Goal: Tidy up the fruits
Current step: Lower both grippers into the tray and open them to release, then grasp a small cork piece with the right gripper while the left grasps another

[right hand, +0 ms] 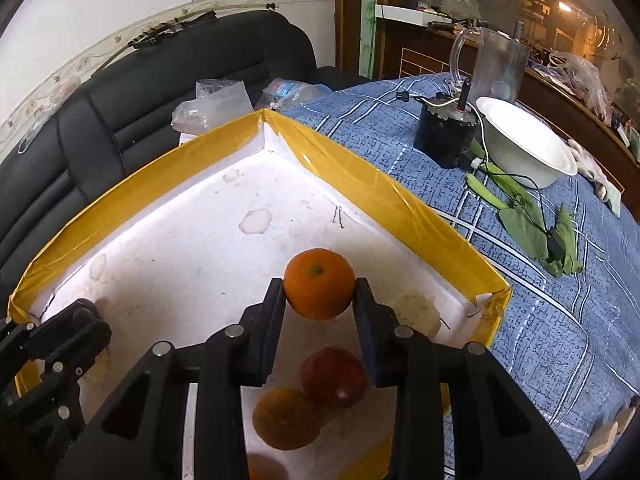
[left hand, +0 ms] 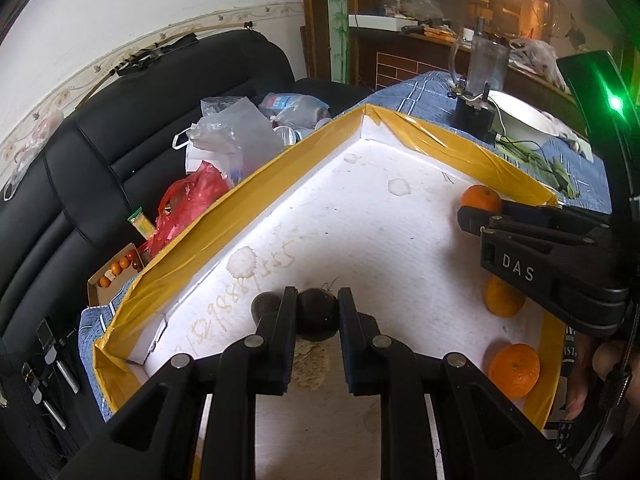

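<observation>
Two grippers inside yellow-taped foam tray (left hand: pixel 256 184), left gripper (left hand: pixel 317 304) clenched on dark round fruit (left hand: pixel 318 314) near left rim, right gripper (right hand: pixel 319 294) grasping orange (right hand: pixel 319 283), open floor ahead.

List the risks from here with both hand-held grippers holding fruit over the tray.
1. The right hand-held gripper pinches the orange only at its fingertips; it could slip onto the apple below.
2. The left hand-held gripper holds a dark fruit beside another; setting it down may knock that one.
</observation>
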Available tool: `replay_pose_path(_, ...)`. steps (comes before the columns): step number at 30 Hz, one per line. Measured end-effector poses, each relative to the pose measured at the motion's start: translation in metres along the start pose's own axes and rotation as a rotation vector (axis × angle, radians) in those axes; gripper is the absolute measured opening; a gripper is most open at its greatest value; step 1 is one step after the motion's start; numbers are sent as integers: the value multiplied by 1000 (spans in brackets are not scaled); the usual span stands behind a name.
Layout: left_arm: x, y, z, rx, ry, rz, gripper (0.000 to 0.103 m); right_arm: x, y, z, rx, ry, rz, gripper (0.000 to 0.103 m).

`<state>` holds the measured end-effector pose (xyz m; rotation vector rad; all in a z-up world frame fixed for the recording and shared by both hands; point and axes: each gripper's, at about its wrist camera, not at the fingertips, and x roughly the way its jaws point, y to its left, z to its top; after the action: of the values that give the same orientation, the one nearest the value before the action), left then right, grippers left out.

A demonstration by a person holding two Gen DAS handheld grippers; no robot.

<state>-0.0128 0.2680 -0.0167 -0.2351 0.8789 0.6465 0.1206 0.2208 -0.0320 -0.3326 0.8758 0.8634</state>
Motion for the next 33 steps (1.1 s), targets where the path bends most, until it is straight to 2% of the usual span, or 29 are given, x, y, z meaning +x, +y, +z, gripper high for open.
replay_pose_path(8,2,3,3,-27,21,-10,20,1,-4,4,14,2,-15,38)
replay_pose_path(10,1,4,3,-32,18,-6,24,1,-4,4,8,3,-16,40)
replay_pose_path(11,0,5,3,-38,16,-8,35,0,-4,4,7,1,-15,49)
replay_pose_path(12,-1,7,3,-46,14,-8,56,-2,-4,3,8,-3,-15,55)
replay_pose_path(14,-2,12,3,-80,17,3,74,-6,-5,3,6,-14,-26,60)
replay_pose_path(16,-4,20,2,-121,11,2,75,-10,-6,3,9,-22,-33,60)
replay_pose_path(19,-7,25,0,-125,11,9,75,-19,-7,2,9,-36,-44,62)
replay_pose_path(22,-10,27,-3,-121,13,7,76,-30,-7,-1,11,-56,-50,70)
replay_pose_path(25,-16,27,-7,-107,6,20,79,-44,-10,-5,21,-76,-59,86)
replay_pose_path(27,-19,27,-10,-102,14,13,80,-53,-14,-7,38,-83,-59,103)
replay_pose_path(33,-32,24,-17,-85,-4,17,80,-73,-22,-18,67,-85,-65,103)
